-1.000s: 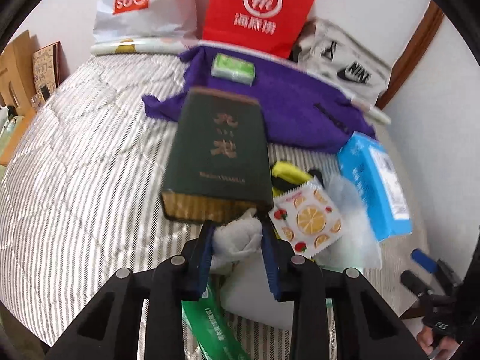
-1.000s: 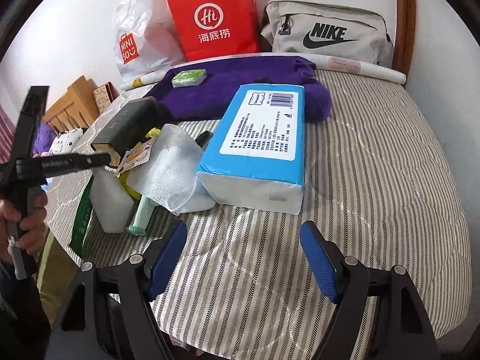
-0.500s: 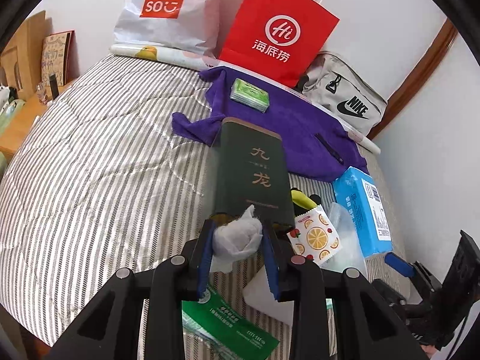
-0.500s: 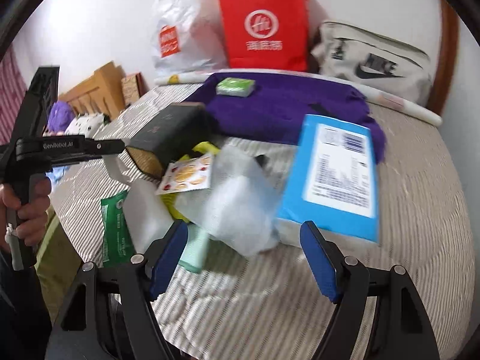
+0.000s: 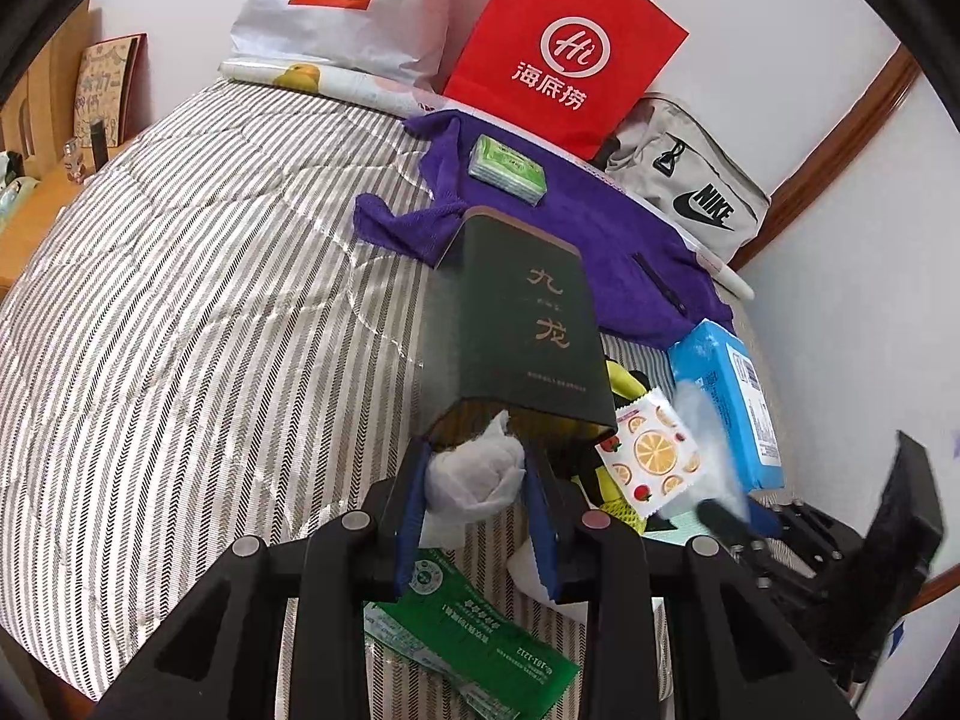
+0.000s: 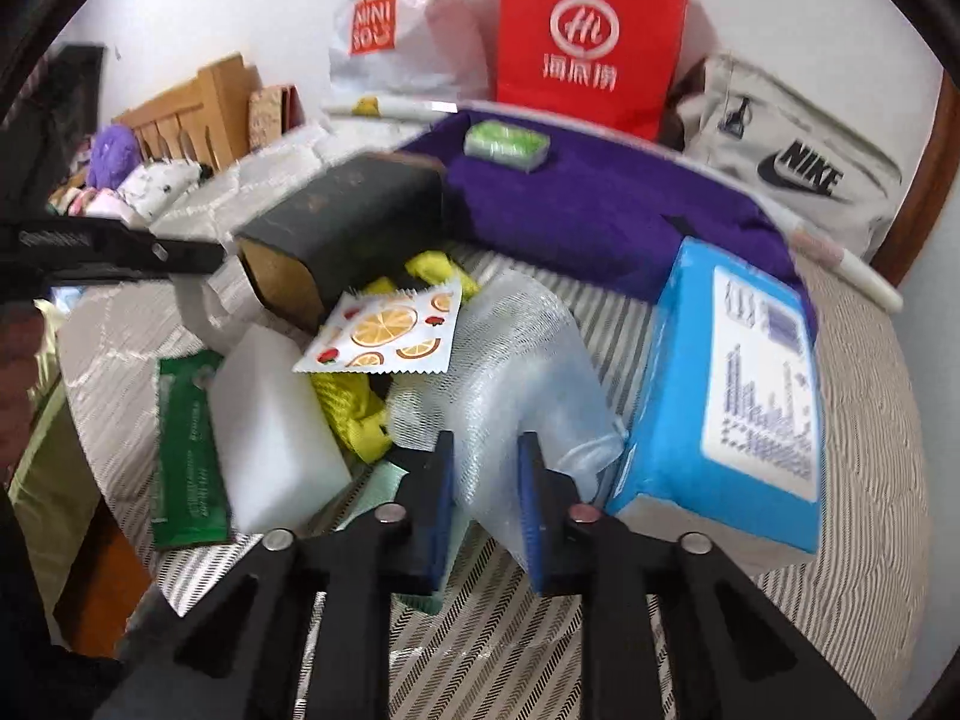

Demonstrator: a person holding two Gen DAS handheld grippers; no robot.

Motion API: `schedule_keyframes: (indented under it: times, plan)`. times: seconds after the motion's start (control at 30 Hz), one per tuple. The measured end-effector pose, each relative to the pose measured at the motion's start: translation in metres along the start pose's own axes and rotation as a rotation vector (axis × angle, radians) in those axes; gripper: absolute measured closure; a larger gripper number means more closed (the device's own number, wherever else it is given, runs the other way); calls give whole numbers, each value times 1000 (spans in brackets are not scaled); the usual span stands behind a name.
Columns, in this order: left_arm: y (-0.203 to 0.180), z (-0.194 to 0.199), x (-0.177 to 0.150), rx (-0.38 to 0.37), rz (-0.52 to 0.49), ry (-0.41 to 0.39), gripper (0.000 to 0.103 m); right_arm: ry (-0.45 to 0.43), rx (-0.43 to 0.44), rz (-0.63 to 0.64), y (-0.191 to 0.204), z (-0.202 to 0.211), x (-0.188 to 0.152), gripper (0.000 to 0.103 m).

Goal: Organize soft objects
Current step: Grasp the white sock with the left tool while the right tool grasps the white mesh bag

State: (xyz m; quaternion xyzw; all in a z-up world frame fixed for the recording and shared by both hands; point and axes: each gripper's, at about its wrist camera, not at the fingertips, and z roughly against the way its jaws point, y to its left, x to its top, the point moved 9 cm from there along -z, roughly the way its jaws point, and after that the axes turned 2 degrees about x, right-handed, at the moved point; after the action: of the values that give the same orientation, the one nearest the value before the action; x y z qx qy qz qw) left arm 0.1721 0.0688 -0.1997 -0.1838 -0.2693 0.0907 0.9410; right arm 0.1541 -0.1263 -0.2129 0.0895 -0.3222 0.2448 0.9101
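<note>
My left gripper (image 5: 474, 474) is shut on a crumpled white tissue wad (image 5: 474, 474), held in front of the open end of a dark green box (image 5: 516, 324) lying on the striped bed. My right gripper (image 6: 486, 456) is shut on a clear bubble-wrap bag (image 6: 516, 372) that lies between a white foam block (image 6: 270, 420) and a blue tissue pack (image 6: 738, 396). A fruit-print sachet (image 6: 390, 330), a yellow cloth (image 6: 354, 414) and a green packet (image 6: 186, 450) lie in the same pile.
A purple towel (image 5: 600, 234) with a small green tissue pack (image 5: 507, 168) lies behind the box. A red paper bag (image 5: 564, 54), a Miniso bag (image 5: 342, 0) and a grey Nike bag (image 5: 690, 186) stand along the wall. The bed edge is near both grippers.
My right gripper moved left to the bubble-wrap bag and closed on it. My left gripper, still holding the tissue wad, drew back a little from the green box.
</note>
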Motion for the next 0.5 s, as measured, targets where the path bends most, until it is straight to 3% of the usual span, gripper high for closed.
schedule_keyframes:
  times: [0.13, 0.3, 0.5]
  plan:
    - [-2, -2, -2, -13, -3, 5, 74, -72, 75, -49, -2, 25, 5, 93]
    - [-2, -6, -5, -8, 0, 14, 74, -121, 132, -124, -14, 47, 4, 93]
    - [-2, 2, -7, 24, -14, -4, 74, -122, 105, -141, -25, 65, -6, 94]
